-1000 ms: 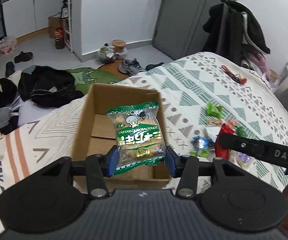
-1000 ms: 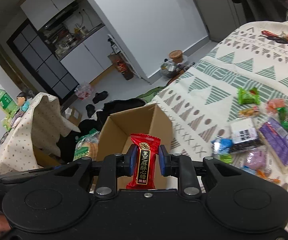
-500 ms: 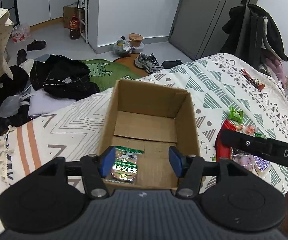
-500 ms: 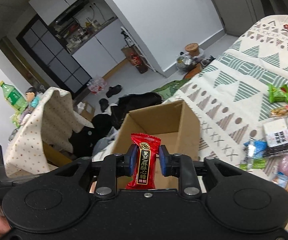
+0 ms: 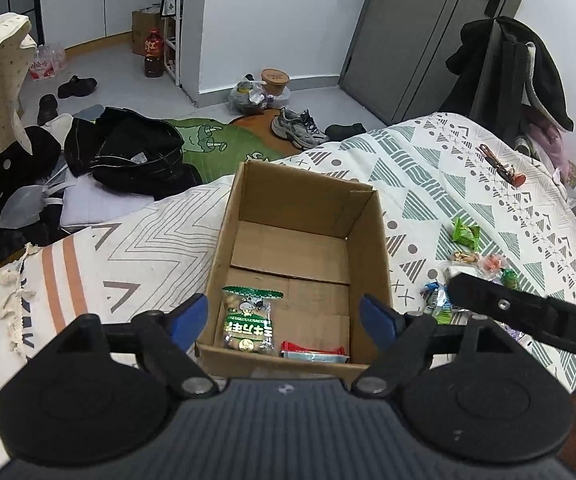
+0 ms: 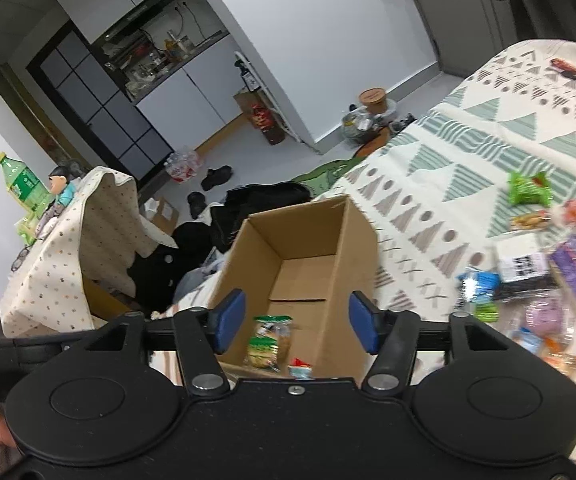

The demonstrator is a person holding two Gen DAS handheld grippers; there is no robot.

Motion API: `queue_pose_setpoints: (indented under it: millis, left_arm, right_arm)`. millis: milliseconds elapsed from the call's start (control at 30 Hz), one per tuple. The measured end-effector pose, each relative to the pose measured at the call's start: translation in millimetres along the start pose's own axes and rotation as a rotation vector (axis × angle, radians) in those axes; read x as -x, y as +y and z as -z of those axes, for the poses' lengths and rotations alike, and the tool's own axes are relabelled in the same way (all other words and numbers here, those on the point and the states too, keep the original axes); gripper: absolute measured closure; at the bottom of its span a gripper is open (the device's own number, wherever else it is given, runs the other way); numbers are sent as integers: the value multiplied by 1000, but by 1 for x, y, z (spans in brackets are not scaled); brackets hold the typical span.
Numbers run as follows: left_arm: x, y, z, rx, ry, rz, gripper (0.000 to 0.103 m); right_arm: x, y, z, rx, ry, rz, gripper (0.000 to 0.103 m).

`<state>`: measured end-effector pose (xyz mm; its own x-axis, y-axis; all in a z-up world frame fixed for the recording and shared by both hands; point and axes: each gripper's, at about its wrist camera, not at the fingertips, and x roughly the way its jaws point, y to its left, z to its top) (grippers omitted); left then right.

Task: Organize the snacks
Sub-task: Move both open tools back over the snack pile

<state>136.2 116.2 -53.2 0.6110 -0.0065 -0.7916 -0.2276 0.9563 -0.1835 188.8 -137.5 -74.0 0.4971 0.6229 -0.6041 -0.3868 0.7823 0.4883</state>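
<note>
The bed point(image 5: 428, 168) is carrying an open cardboard box point(image 5: 300, 216). Both tongs, left point(image 5: 283, 318) and right point(image 6: 296, 320), are hanging over it, just spread apart and empty. Green snack pack point(image 5: 249, 324) is lying near-left inside, a red wrapper point(image 5: 314, 350), I think, beside it.

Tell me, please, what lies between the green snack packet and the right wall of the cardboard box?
A red snack packet lies there on the box floor, right of the green snack packet and short of the cardboard box wall; the left wrist view shows it.
</note>
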Motion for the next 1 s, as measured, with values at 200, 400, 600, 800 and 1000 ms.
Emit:
queue_pose_setpoints:
  millis: [200, 400, 600, 800, 1000]
  left_arm:
    - [12, -13, 4, -5, -12, 16, 9]
    - [22, -31, 12, -21, -24, 38, 0]
    - [27, -51, 20, -48, -18, 45, 0]
    - [39, -72, 24, -70, -35, 53, 0]
    - [46, -94, 28, -99, -38, 55, 0]
  right_arm:
    - [25, -12, 0, 4, -17, 66, 25]
    - [54, -29, -2, 25, -36, 118, 15]
    - [75, -48, 0, 22, -49, 147, 8]
    - [96, -66, 1, 22, -69, 172, 0]
    - [112, -86, 2, 2, -106, 190, 0]
